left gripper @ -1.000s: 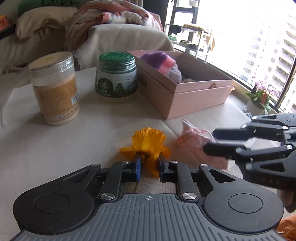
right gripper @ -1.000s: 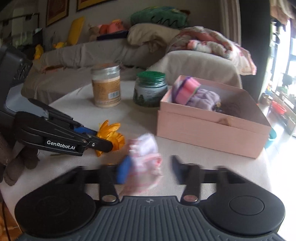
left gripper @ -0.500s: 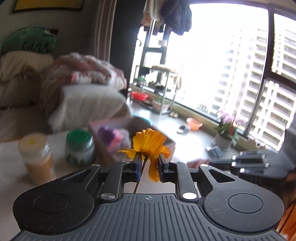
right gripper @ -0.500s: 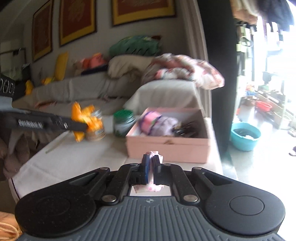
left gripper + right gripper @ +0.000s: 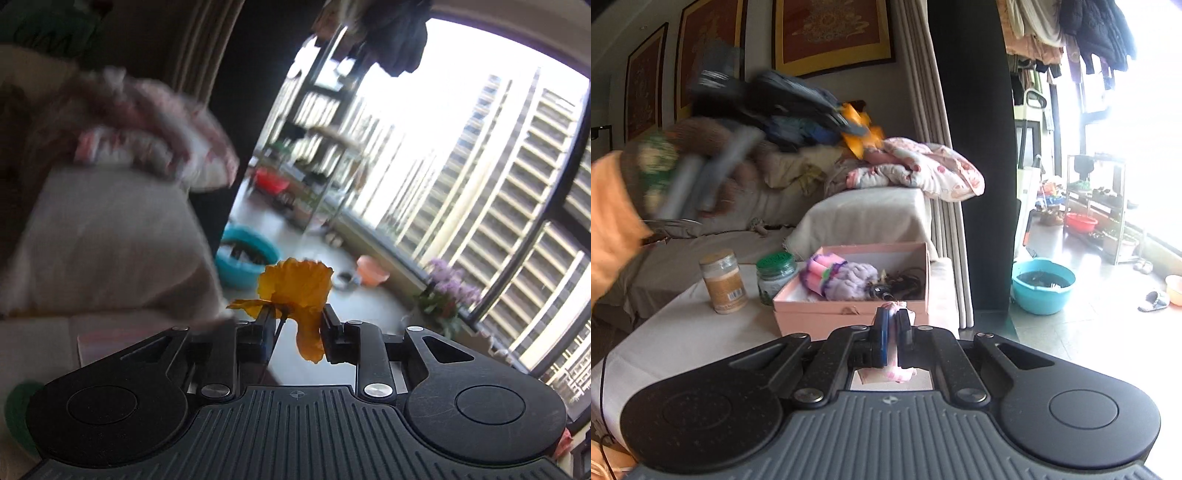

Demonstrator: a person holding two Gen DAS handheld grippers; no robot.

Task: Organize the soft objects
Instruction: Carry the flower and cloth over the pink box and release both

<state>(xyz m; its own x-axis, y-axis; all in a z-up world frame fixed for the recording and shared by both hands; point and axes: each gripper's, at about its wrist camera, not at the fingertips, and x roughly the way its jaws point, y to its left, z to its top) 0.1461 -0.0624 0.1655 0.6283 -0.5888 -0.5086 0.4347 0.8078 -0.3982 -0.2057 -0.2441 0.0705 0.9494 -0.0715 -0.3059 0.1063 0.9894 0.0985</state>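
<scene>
Item 1. Left gripper [image 5: 293, 326]: raised high, well above the table, camera facing the window. Its jaws stand a little apart yet pinch the orange fabric flower [image 5: 295, 291] by its stem and lower petals; the bloom rises above the fingertips and 1 petal droops between them. The same flower [image 5: 862, 133] shows blurred in the right wrist view, carried aloft at upper left, apart from the box. The stem-end hold likely spares the petals from crushing.

Item 2. Right gripper [image 5: 891, 321]: jaws almost together, clamped on a small pink cloth piece [image 5: 897, 373] that hangs below the fingers. It hovers just in front of the near wall of the pink box [image 5: 849, 317], not yet over the opening.

Item 3. Pink box: open, on the cloth-covered table [image 5: 683, 332]. Contains a pink and purple plush bundle [image 5: 838, 277] and some dark tangled items, too small to identify.

Item 4. Tan-labelled jar [image 5: 724, 282] and green-lidded jar [image 5: 775, 273]: upright, side by side, left of the box; hard goods, probably outside the sorting.

Status, judged: 2 soft items lifted, both awaiting deposit in the box.
</scene>
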